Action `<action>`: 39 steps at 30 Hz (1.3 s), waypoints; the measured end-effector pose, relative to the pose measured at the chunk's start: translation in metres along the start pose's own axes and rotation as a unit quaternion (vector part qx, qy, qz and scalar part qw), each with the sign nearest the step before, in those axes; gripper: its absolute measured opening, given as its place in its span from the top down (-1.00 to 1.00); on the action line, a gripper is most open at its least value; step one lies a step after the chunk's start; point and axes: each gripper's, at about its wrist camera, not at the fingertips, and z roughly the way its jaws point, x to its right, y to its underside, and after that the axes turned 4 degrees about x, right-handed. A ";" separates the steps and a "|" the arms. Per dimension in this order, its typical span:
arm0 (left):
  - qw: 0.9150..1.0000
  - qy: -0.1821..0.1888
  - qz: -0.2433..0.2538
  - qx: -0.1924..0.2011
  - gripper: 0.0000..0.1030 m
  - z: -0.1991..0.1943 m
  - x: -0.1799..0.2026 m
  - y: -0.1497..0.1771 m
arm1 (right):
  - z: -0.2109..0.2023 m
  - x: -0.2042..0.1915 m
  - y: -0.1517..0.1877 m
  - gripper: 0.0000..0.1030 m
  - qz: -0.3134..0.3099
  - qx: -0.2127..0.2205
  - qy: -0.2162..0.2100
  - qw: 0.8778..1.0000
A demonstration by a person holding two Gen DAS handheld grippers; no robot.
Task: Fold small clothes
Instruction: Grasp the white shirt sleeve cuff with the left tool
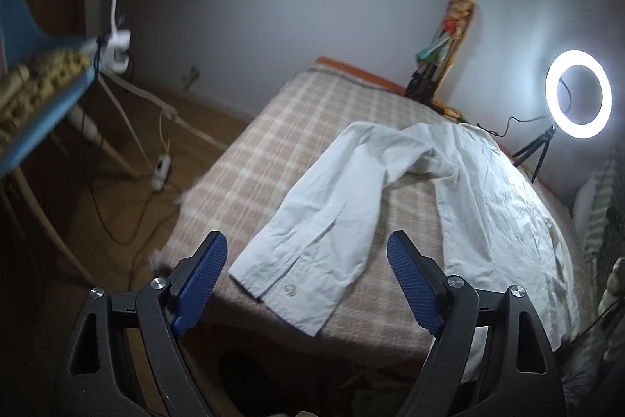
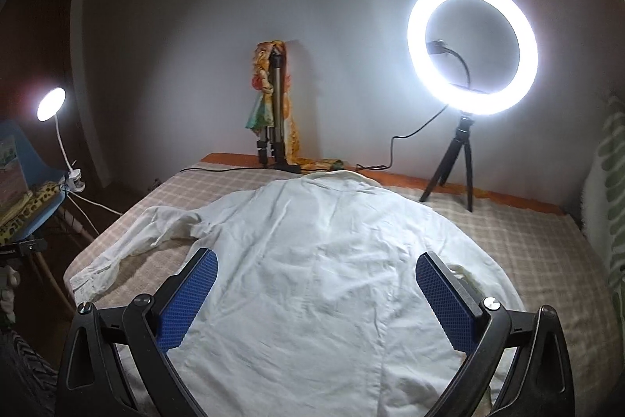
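A white shirt (image 2: 312,260) is spread back-up on a bed covered by a checked blanket (image 1: 273,151), its collar toward the far edge by the wall and its hem at the near edge. One sleeve (image 1: 312,221) is stretched out toward the left edge, its buttoned cuff (image 1: 281,284) lying close to the near-left corner. No fold is yet seen in the body of the garment.

The left gripper (image 1: 308,284) is held wide above the cuff, with nothing pressed between its blue pads (image 1: 203,284). The right gripper (image 2: 316,296) is likewise held wide over the lower back of the shirt, and nothing is gripped there.

Several risks can be judged from this. The cuff lies so near the corner that a shallow pinch may catch the blanket along with the sleeve, and the whole cover would then be dragged. If only the top layer of the cuff is taken, the sleeve may twist when it is carried across. The creased cloth near the shoulder may bunch further. The ring light (image 2: 472,45) on its small tripod stands at the far edge and could be knocked over by a wide swing.
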 end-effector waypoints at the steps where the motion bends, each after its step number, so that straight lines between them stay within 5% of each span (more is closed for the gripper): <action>1: 1.000 0.005 -0.012 -0.012 -0.56 0.008 -0.009 0.001 | 0.006 -0.006 -0.003 -0.99 -0.004 -0.004 -0.006 1.000; 13: 0.981 0.054 -0.152 -0.107 -0.24 0.075 -0.070 0.026 | 0.079 -0.084 -0.016 -0.99 -0.052 -0.062 -0.072 0.994; 20: 0.978 0.070 -0.165 -0.106 -0.17 0.084 -0.072 0.029 | 0.124 -0.116 -0.022 -0.91 -0.064 -0.099 -0.118 0.986; 22: 0.980 0.067 -0.160 -0.100 -0.07 0.085 -0.069 0.028 | 0.142 -0.122 -0.024 -0.89 -0.058 -0.115 -0.128 0.983; 28: 0.978 0.106 -0.150 -0.102 0.88 0.102 -0.059 0.031 | 0.187 -0.133 -0.030 -0.87 -0.030 -0.148 -0.136 0.979; 34: 0.989 0.103 -0.094 -0.057 0.90 0.093 -0.034 0.023 | 0.219 -0.144 -0.028 -0.85 -0.022 -0.178 -0.148 0.973; 39: 0.989 0.144 -0.030 0.001 0.92 0.060 0.001 0.013 | 0.251 -0.149 -0.038 -0.85 -0.010 -0.209 -0.157 0.965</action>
